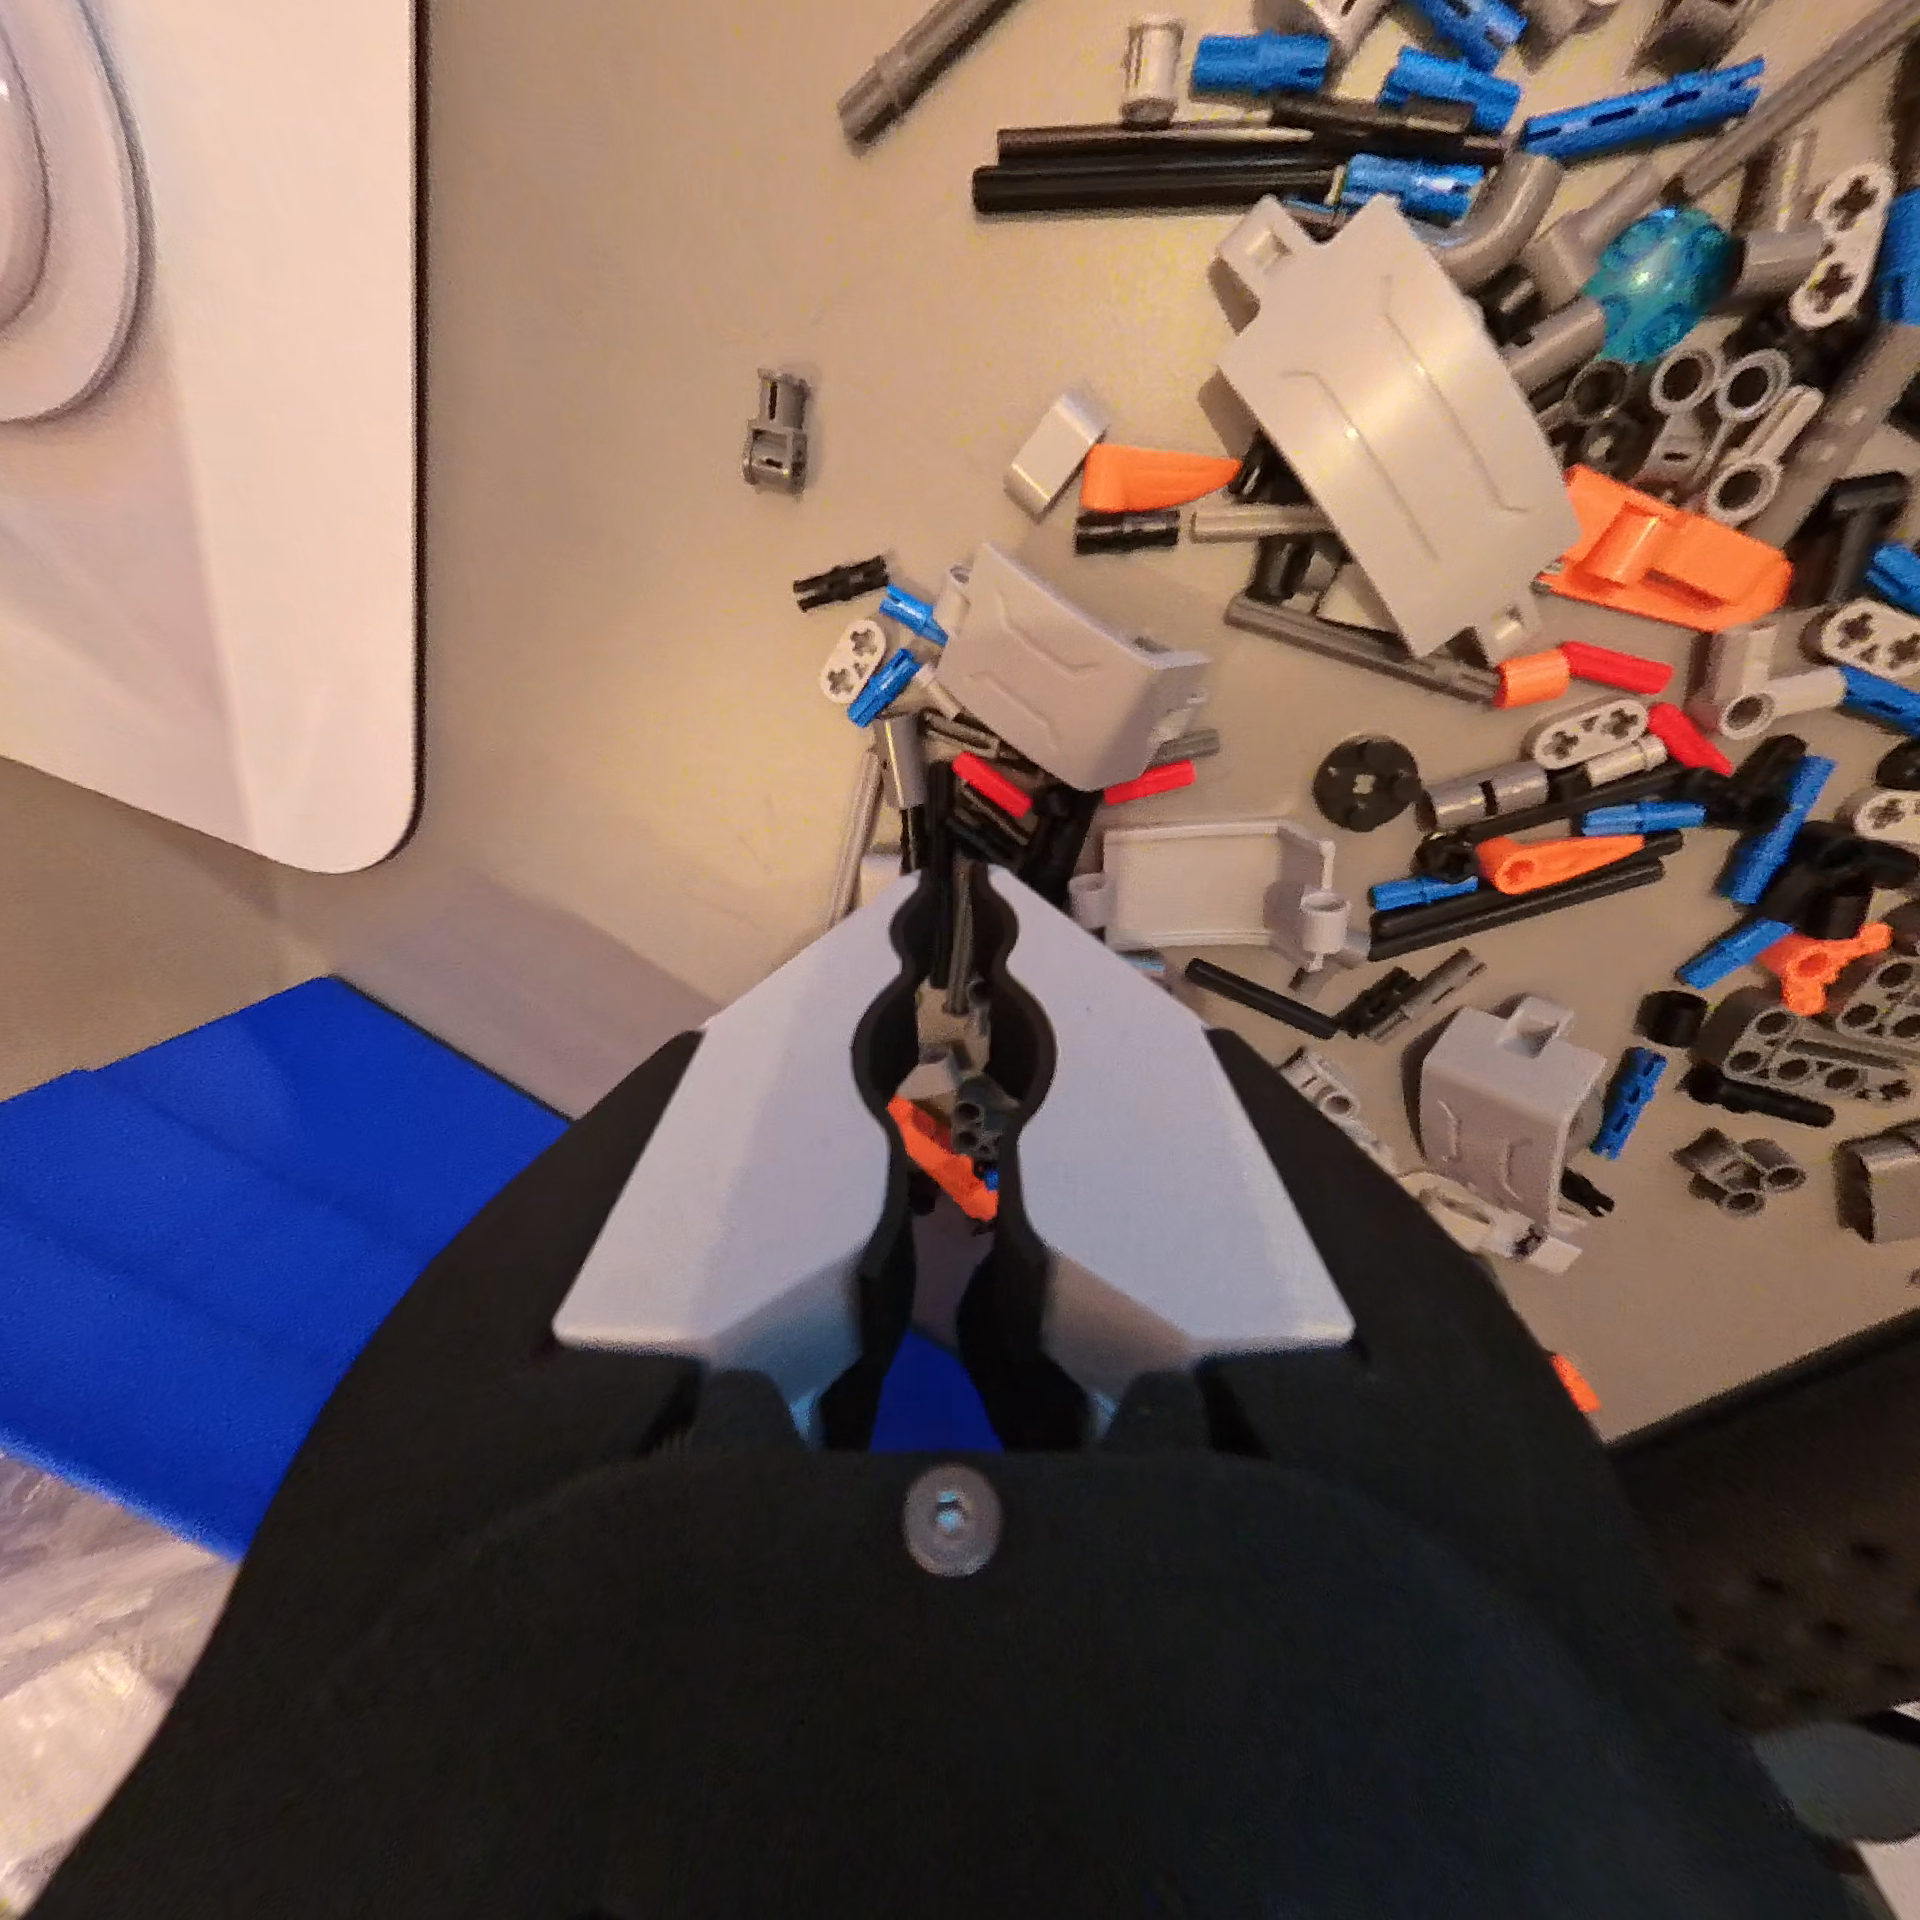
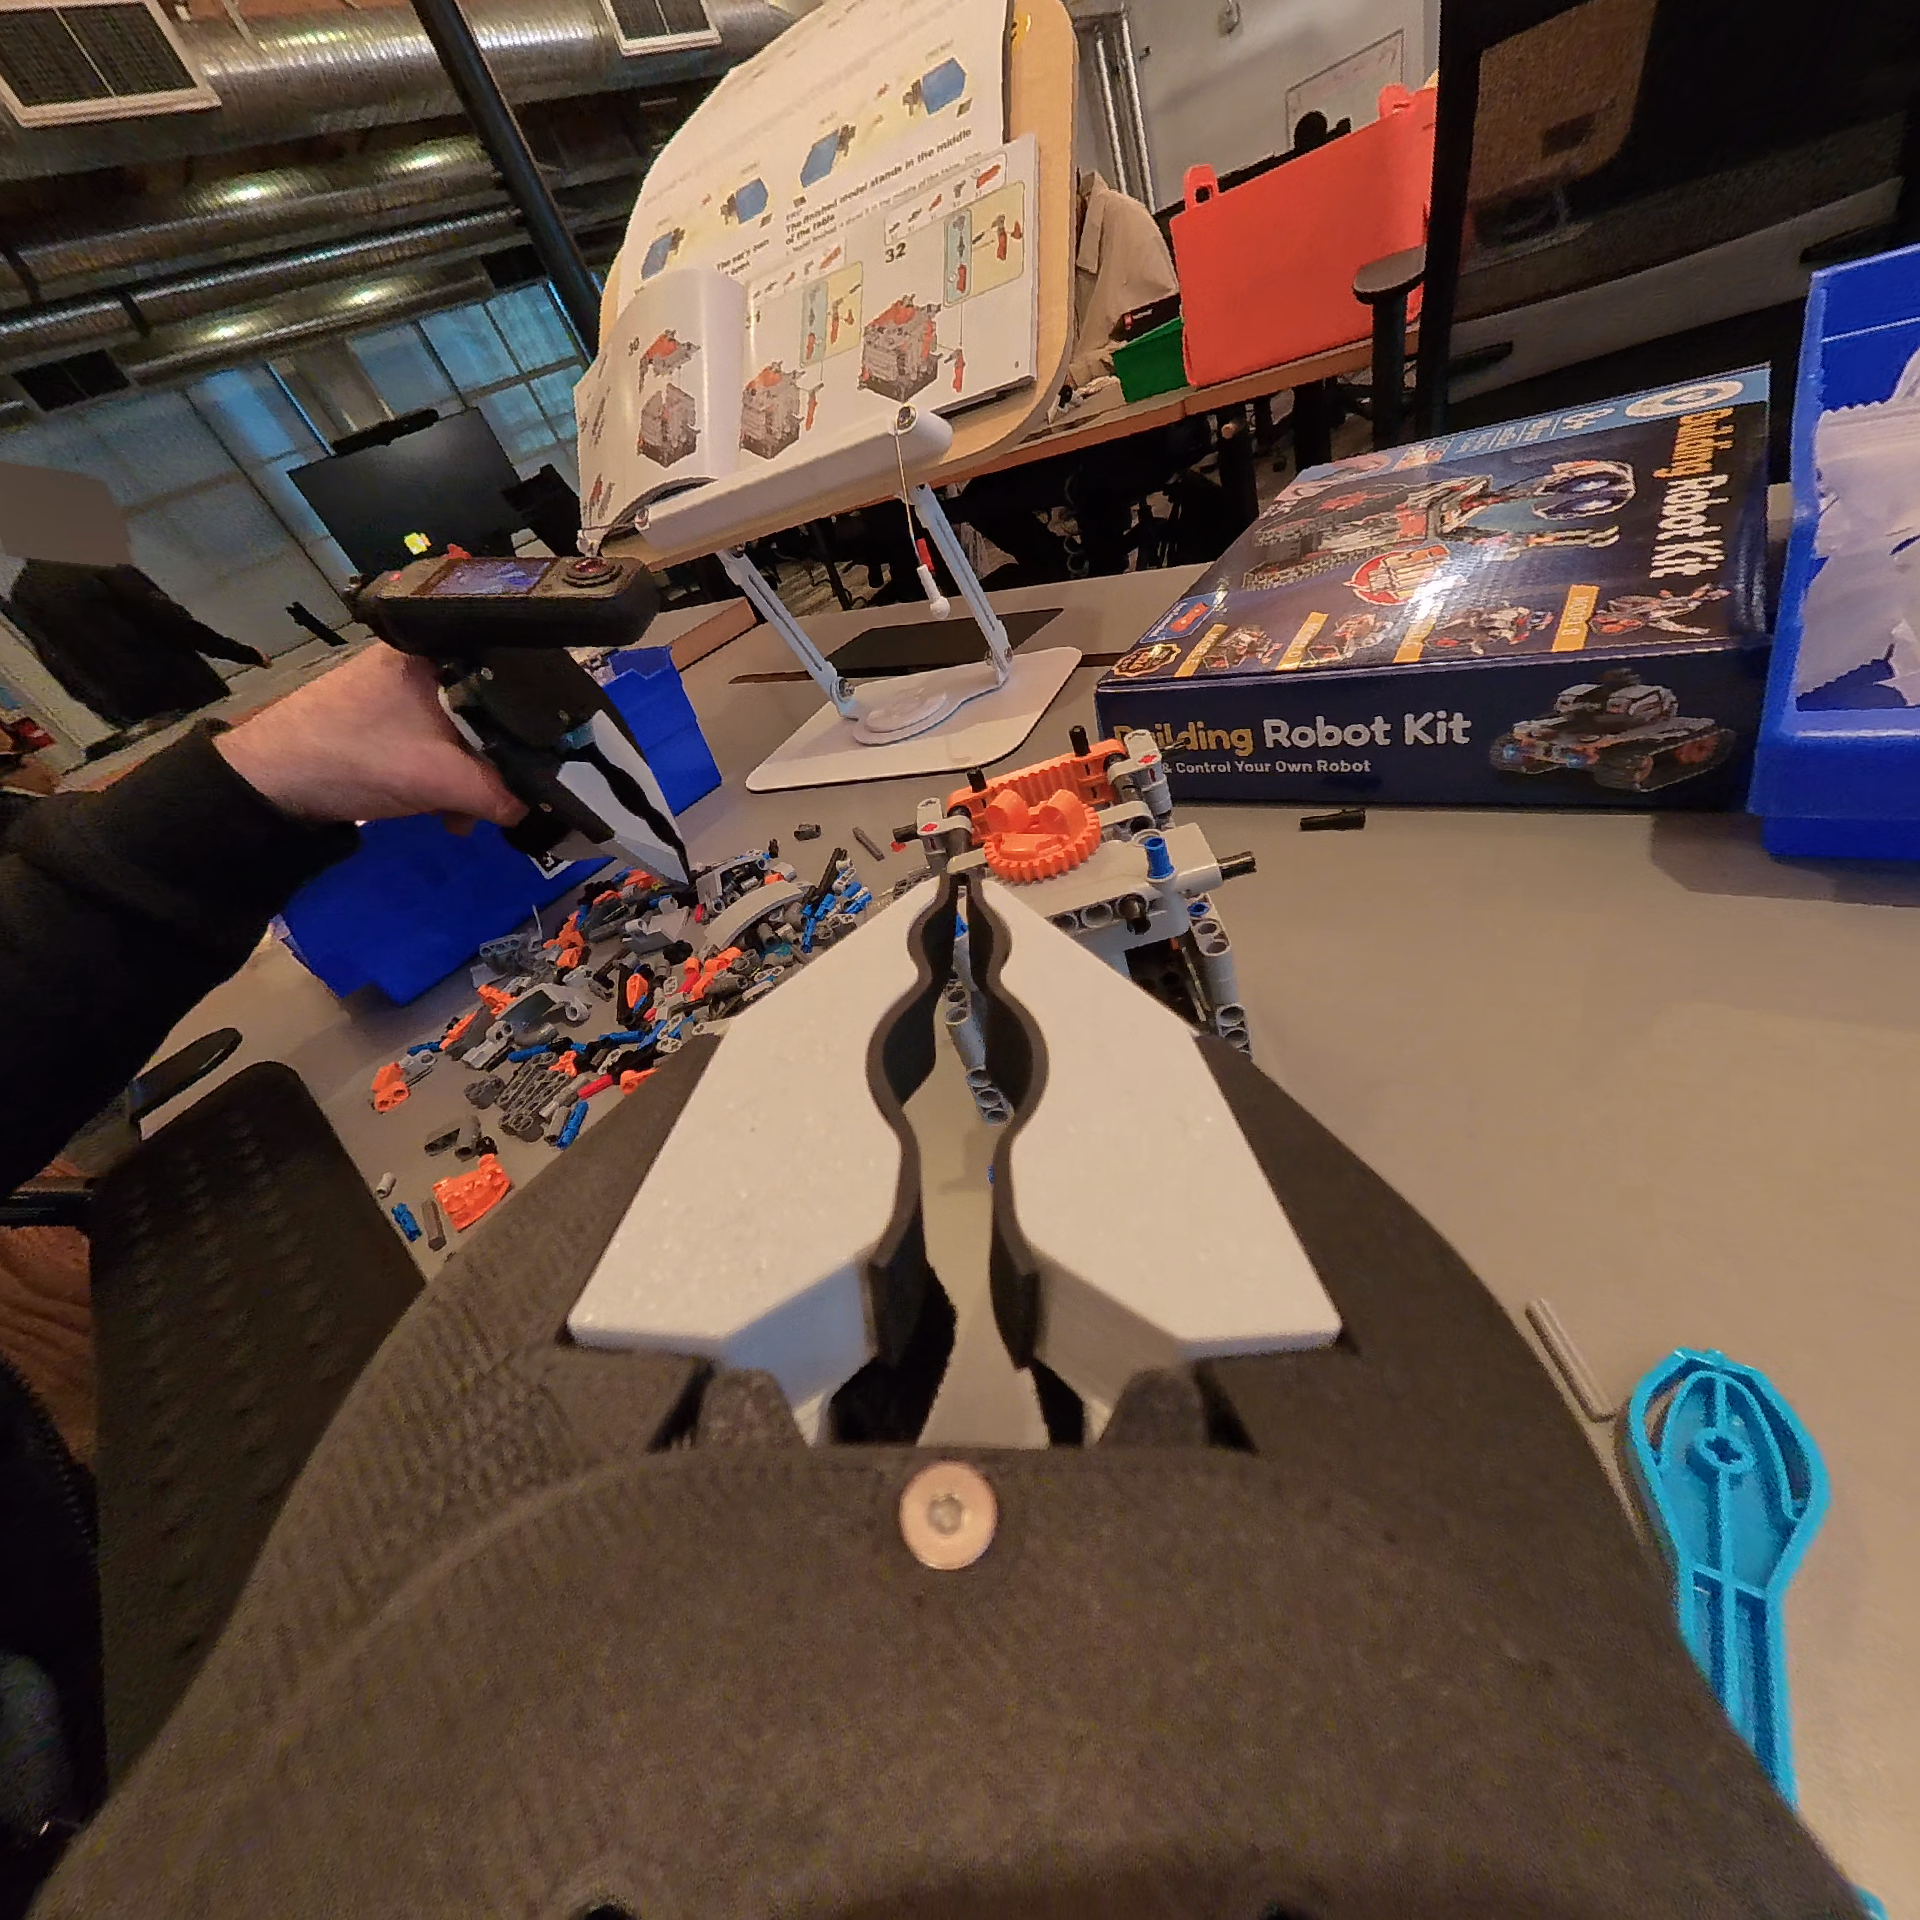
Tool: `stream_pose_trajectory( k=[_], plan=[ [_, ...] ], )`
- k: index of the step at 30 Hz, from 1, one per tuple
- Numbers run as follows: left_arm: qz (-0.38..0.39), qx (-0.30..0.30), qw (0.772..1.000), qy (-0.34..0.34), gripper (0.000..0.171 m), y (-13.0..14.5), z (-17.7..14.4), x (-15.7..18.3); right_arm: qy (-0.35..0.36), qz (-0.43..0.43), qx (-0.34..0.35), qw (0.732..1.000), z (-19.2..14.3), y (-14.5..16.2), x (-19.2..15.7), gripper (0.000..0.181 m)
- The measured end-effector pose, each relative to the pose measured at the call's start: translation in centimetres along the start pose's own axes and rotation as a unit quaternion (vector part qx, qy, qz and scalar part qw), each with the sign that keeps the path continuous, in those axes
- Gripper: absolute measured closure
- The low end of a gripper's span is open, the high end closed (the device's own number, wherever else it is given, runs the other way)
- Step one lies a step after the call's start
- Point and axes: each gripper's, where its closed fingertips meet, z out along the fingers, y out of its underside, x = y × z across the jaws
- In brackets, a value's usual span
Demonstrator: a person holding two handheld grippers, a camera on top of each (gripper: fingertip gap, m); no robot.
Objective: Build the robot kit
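Left gripper (image 1: 954, 883) nearly closed, tips in the loose pile of small plastic building parts (image 1: 1455, 623) on the grey tabletop (image 1: 623, 416). Right gripper (image 2: 961, 883) narrow, tips at the grey-and-orange beam model (image 2: 1081, 842); grip unclear.

A grey table (image 2: 1455, 1039) carries loose building pieces (image 2: 623, 987), a kit box (image 2: 1455, 644), blue bins (image 2: 1849, 582) and a book stand (image 2: 914, 717).

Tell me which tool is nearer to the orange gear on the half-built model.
Right. The right tool has its tips just in front of the orange gear on the half-built model. The left tool is off to the side, tips down in the loose parts pile.
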Motion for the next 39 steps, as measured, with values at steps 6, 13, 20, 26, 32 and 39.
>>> stream_pose_trajectory(
  k=[6, 13, 20, 26, 32, 39],
  plan=[
    [-0.022, 0.021, 0.999, 0.033, 0.166, -0.7, 0.2, 0.5, -0.004, 0.002, 0.003, 1.000, -0.1, -0.1, -0.1, 0.181],
    [-0.039, 0.032, 0.997, 0.066, 0.170, -0.9, 0.3, 1.0, -0.007, 0.004, 0.003, 1.000, -0.1, -0.1, -0.1, 0.181],
    [-0.040, 0.051, 0.995, 0.070, 0.171, -0.8, 0.1, 1.2, -0.007, 0.002, 0.002, 1.000, 0.0, 0.0, -0.1, 0.181],
    [-0.045, 0.064, 0.994, 0.078, 0.171, -0.6, 0.0, 1.7, -0.006, 0.000, 0.000, 1.000, 0.0, 0.0, -0.1, 0.181],
    [-0.053, 0.058, 0.992, 0.094, 0.158, -0.7, 0.0, 2.0, -0.003, 0.000, -0.003, 1.000, 0.1, 0.1, 0.0, 0.181],
    [-0.044, 0.053, 0.994, 0.083, 0.171, -0.5, 0.4, 1.8, -0.003, -0.002, -0.004, 1.000, 0.1, 0.2, 0.0, 0.181]
  ],
)
